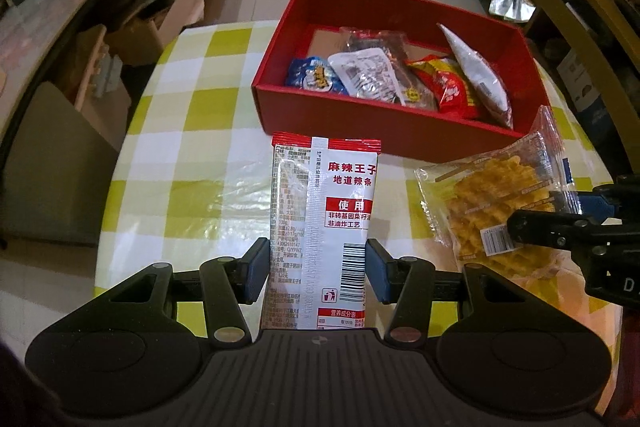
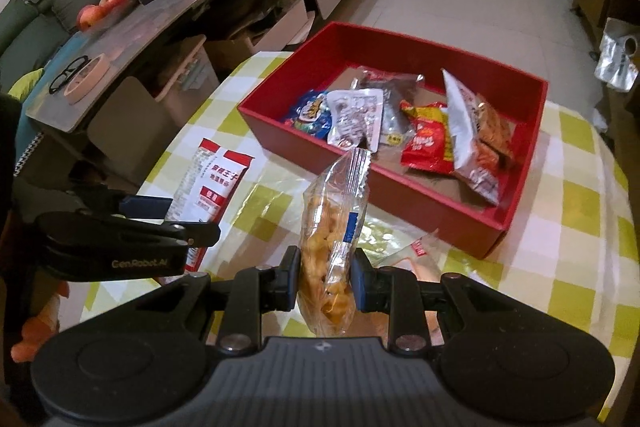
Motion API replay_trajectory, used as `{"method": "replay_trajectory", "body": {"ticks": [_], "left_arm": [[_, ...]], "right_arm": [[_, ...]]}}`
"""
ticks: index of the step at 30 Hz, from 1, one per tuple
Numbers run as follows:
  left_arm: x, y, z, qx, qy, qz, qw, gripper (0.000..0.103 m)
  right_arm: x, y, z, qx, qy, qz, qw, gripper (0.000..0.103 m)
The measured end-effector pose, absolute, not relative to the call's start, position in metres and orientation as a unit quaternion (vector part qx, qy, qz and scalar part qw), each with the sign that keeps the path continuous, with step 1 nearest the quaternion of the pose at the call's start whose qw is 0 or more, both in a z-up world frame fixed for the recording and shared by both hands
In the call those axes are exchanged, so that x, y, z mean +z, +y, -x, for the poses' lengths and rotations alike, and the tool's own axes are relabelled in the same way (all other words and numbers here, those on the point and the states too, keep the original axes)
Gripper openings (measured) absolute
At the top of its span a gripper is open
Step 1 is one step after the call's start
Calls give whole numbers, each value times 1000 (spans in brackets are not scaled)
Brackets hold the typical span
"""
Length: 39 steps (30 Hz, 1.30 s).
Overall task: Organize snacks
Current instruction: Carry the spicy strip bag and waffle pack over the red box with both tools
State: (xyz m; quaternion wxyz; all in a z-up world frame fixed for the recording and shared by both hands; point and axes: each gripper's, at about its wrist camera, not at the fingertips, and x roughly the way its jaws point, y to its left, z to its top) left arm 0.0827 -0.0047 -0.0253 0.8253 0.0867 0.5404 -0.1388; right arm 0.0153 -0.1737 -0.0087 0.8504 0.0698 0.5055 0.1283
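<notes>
The left gripper [image 1: 316, 273] pinches a white-and-red spicy-strip packet [image 1: 324, 223] across its width, one blue pad pressed against each long edge, with the red crimped end pointing away towards the box. From the right wrist view the same packet [image 2: 208, 187] hangs clear of the table beside the other tool. The right gripper [image 2: 326, 285] is clamped on a clear bag of yellow crisps [image 2: 332, 247], its pads squeezing the bag's lower half so the film bulges above and below them; the bag stands roughly upright, its sealed top edge tilted towards the box. In the left wrist view that bag [image 1: 496, 203] is seen flat-on, with the right tool's dark fingers closed over its barcode corner.

Both packets are held above a round table covered in a yellow-green and white checked cloth [image 1: 192, 131] under a shiny clear film. Just beyond them sits the red box [image 2: 516, 195], open-topped, with a brown cardboard floor. It holds several snacks lying loosely on top of one another: a blue packet [image 2: 310, 111] at the left, a silvery white packet [image 2: 356, 115] next to it, a dark packet behind, a red-and-yellow packet [image 2: 428, 143] near the middle, and a long white-backed packet [image 2: 464, 131] leaning along the right side.

Past the table, a long counter [image 2: 168, 23] carries boxes, red apples and a pair of glasses.
</notes>
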Motion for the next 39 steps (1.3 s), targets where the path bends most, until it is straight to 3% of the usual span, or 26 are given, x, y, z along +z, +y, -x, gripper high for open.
{"method": "replay_trajectory", "body": {"ticks": [24,39], "left_arm": [[4,-50,-117,-149,489,-105,853,58],[5,-84,-162,-134,467,-108,868,59]], "right_arm": [[31,-191,-50,89,456,-42,885,36],[25,-216,-92,48,450,-29,891,36]]}}
